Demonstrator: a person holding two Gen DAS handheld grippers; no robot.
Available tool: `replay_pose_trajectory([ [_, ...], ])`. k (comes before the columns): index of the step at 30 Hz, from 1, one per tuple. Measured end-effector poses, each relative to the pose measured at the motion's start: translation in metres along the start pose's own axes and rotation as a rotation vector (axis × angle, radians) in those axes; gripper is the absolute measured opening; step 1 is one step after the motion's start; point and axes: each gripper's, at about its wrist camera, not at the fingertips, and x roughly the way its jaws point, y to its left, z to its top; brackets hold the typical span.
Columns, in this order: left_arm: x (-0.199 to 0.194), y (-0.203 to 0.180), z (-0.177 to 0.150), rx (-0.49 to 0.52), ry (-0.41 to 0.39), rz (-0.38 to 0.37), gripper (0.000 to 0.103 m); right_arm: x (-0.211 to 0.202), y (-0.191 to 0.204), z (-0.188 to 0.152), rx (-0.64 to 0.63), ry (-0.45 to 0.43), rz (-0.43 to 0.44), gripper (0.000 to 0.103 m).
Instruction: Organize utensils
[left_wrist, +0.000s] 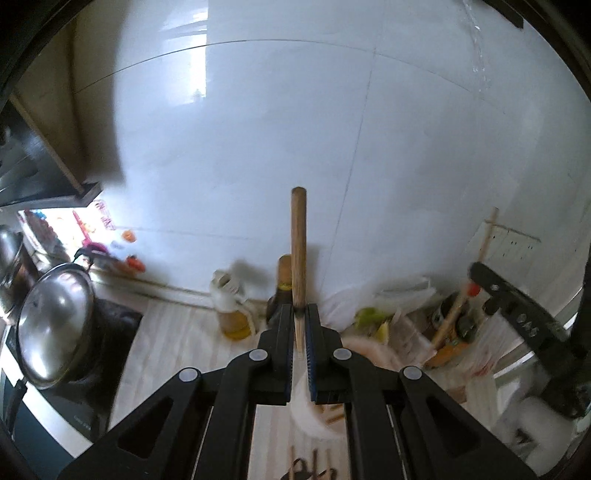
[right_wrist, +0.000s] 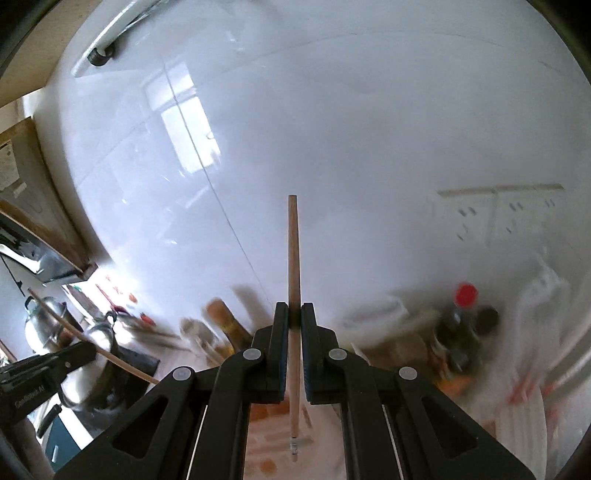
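The left tongs (left_wrist: 300, 314) are clamped on a thick, round wooden chopstick (left_wrist: 298, 243), and the right tongs (right_wrist: 294, 317) are clamped on a thinner, pale wooden chopstick (right_wrist: 294, 258). Each stick stands nearly upright between its pads, lifted clear of the pale wood-grain counter (left_wrist: 173, 332), against the glossy white tiled wall (left_wrist: 258, 129).

The step in hand looks like carrying a pair of chopsticks to wherever they belong. To do it well, the grip should stay firm and the sticks vertical — a tilt would let a slim stick swing or slide through the pads. The left stick is pinched near its lower end, so most of its length rises above the pads and only a short tip shows below. The right stick is held nearer its middle, its lower end with a pale band reaching down over an orange-and-white blur on the counter.

A white round holder (left_wrist: 314, 417) with stick ends in it sits just below the left tongs — a likely home for both. Lowering each stick end-first, one at a time, would keep the two tongs from fouling one another. In the right wrist view the left tongs (right_wrist: 88, 352) show at the left edge, well apart from the right pair.
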Motion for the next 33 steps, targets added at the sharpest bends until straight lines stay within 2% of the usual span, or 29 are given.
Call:
replay_pose_trajectory([
  [5, 0.030, -0.014, 0.012, 0.000, 0.039, -0.034, 0.003, 0.035, 0.017, 0.007, -0.031, -0.007, 0.016, 0.007],
  [11, 0.055, -0.019, 0.000, 0.005, 0.117, -0.082, 0.000, 0.060, 0.012, -0.009, -0.028, 0.048, 0.039, 0.007],
  [16, 0.054, -0.021, -0.005, 0.012, 0.110, -0.071, 0.000, 0.057, -0.003, -0.021, 0.009, 0.065, 0.043, 0.007],
  [21, 0.049, -0.022, 0.002, 0.012, 0.083, -0.063, 0.000, 0.054, -0.015, -0.023, 0.050, 0.034, 0.044, 0.007],
  [26, 0.046, -0.021, 0.004, 0.021, 0.073, -0.052, 0.000, 0.064, -0.009, -0.019, 0.042, 0.012, 0.064, 0.007],
  [29, 0.047, -0.013, -0.002, -0.010, 0.081, -0.043, 0.005, 0.080, 0.001, -0.024, 0.005, 0.057, 0.109, 0.007],
  [32, 0.047, -0.001, -0.012, -0.029, 0.077, 0.011, 0.008, 0.089, 0.005, -0.033, -0.009, 0.124, 0.130, 0.012],
  [33, 0.047, 0.004, -0.015, -0.039, 0.079, 0.028, 0.021, 0.086, 0.005, -0.036, -0.011, 0.130, 0.127, 0.025],
])
